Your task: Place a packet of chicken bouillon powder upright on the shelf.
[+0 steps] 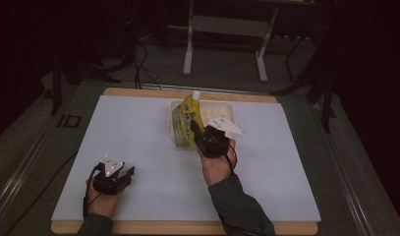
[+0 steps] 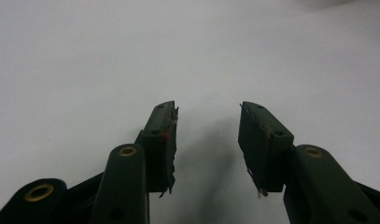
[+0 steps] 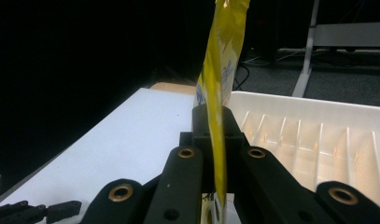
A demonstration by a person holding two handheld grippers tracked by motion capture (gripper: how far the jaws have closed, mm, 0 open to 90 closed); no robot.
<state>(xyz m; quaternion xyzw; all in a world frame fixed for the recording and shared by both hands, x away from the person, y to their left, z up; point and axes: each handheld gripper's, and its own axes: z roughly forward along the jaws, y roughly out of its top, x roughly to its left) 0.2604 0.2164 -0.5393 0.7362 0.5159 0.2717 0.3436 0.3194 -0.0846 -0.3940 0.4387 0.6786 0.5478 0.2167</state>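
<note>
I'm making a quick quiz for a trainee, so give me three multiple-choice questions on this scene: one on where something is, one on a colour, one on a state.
1. Where is the white tray?
A. at the far side of the white sheet, beyond the pouch
B. at the near left corner
C. on the floor

2. What is the main colour of the pouch?
A. red
B. yellow
C. blue

3. How does the left tool stand?
A. shut on the pouch
B. shut on the tray
C. open, with nothing between its jaws

Answers:
1 A: the high view shows the tray at the far edge, behind the pouch.
2 B: it is yellow in the high view and in the right gripper view.
3 C: the left gripper view shows a gap over bare sheet, while the right tool is the one clamped on the pouch.
</note>
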